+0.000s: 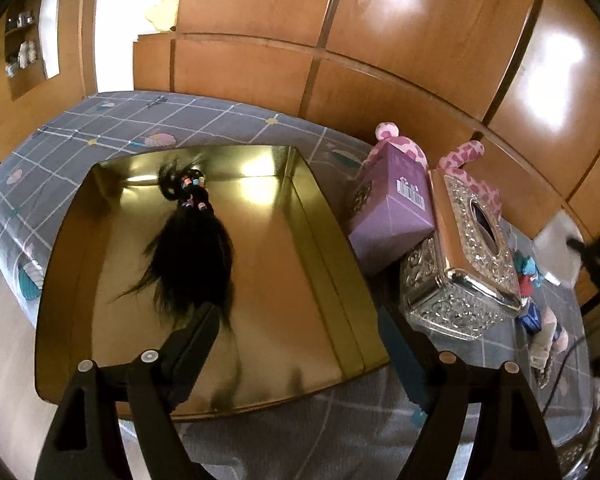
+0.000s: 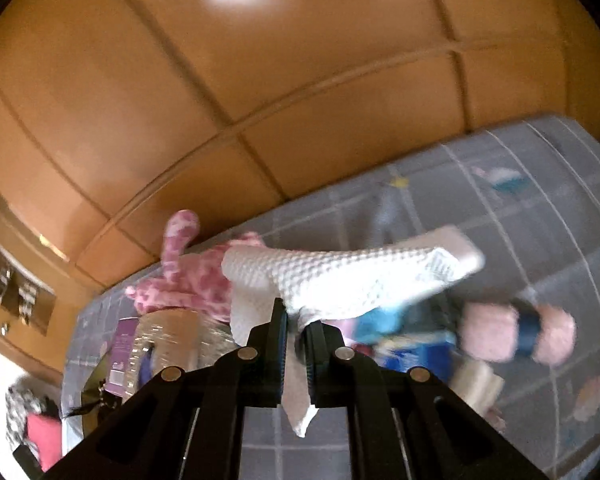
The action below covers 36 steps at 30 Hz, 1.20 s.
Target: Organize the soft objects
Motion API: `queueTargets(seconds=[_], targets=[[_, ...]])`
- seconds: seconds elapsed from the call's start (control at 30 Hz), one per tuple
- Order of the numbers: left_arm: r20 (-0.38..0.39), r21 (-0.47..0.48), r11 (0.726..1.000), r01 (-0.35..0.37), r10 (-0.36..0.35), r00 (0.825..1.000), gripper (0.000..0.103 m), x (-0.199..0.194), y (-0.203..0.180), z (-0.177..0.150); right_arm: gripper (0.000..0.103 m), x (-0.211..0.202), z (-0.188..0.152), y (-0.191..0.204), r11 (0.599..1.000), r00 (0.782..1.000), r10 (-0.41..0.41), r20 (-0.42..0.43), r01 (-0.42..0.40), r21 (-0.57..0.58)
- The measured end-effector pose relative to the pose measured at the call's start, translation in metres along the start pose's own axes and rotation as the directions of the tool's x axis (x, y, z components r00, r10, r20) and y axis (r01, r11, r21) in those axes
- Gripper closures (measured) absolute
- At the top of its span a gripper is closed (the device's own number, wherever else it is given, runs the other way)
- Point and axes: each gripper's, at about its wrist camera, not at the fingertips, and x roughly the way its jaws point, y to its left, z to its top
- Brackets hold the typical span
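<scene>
Ahead of the spread left gripper (image 1: 300, 320), a gold tray (image 1: 332, 264) lies on the bed (image 1: 100, 128), its near rim just under the fingers; nothing sits between them. A black hairpiece (image 1: 192, 256) lies by the left finger, leaving the tray's right half bare up to its wall. Right of that wall stand a purple box (image 1: 396, 216) and a silver tissue box (image 1: 468, 264). The right gripper (image 2: 296, 328) is pinched on a white cloth (image 2: 352, 280), lifted clear of the bedding, with a pink plush (image 2: 196, 284) beyond to its left.

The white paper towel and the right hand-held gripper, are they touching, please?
Touching: the right wrist view shows the right hand-held gripper clamped shut on the white paper towel.
</scene>
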Motion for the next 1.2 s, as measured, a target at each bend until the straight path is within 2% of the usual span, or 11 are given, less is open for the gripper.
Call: queueTargets(seconds=[0.17, 0.3, 0.47, 0.57, 0.6, 0.7, 0.83, 0.9, 0.97, 1.07, 1.2], targets=[[0.002, -0.011, 1.000, -0.005, 0.005, 1.000, 0.021, -0.004, 0.007, -0.004, 0.097, 0.023, 0.007, 0.075, 0.988, 0.999, 0.044, -0.009, -0.045, -0.145], [0.009, -0.037, 0.999, -0.016, 0.017, 1.000, 0.021, -0.009, 0.019, -0.005, 0.097, 0.040, -0.004, 0.152, 0.951, 0.992, 0.120, -0.035, -0.125, -0.283], [0.019, -0.083, 0.996, -0.042, 0.043, 0.999, 0.021, -0.014, 0.040, -0.006, 0.097, 0.065, -0.044, 0.230, 0.885, 0.973, 0.195, -0.123, -0.228, -0.406], [0.018, -0.110, 0.992, -0.056, 0.058, 0.998, 0.021, -0.015, 0.051, -0.008, 0.097, 0.088, -0.074, 0.267, 0.843, 0.954, 0.216, -0.210, -0.291, -0.453], [0.017, -0.118, 0.991, -0.058, 0.061, 0.998, 0.021, -0.015, 0.054, -0.008, 0.097, 0.097, -0.089, 0.281, 0.823, 0.943, 0.215, -0.254, -0.316, -0.473], [0.019, -0.141, 0.988, -0.063, 0.067, 0.998, 0.021, -0.016, 0.063, -0.009, 0.096, 0.117, -0.120, 0.304, 0.779, 0.930, 0.175, -0.323, -0.332, -0.532], [0.017, -0.156, 0.986, -0.064, 0.067, 0.998, 0.021, -0.015, 0.068, -0.011, 0.087, 0.139, -0.150, 0.320, 0.728, 0.895, 0.129, -0.427, -0.378, -0.572], [0.013, -0.158, 0.985, -0.063, 0.066, 0.998, 0.021, -0.014, 0.068, -0.011, 0.076, 0.143, -0.159, 0.318, 0.729, 0.883, 0.106, -0.458, -0.382, -0.568], [0.015, -0.159, 0.985, -0.064, 0.068, 0.998, 0.021, -0.013, 0.068, -0.011, 0.064, 0.145, -0.162, 0.310, 0.750, 0.871, 0.106, -0.479, -0.386, -0.537], [0.021, -0.155, 0.985, -0.069, 0.073, 0.997, 0.021, -0.013, 0.068, -0.011, 0.063, 0.139, -0.159, 0.292, 0.779, 0.870, 0.116, -0.479, -0.379, -0.499], [0.021, -0.154, 0.986, -0.070, 0.074, 0.997, 0.021, -0.014, 0.066, -0.013, 0.063, 0.125, -0.153, 0.275, 0.796, 0.882, 0.138, -0.450, -0.369, -0.479]])
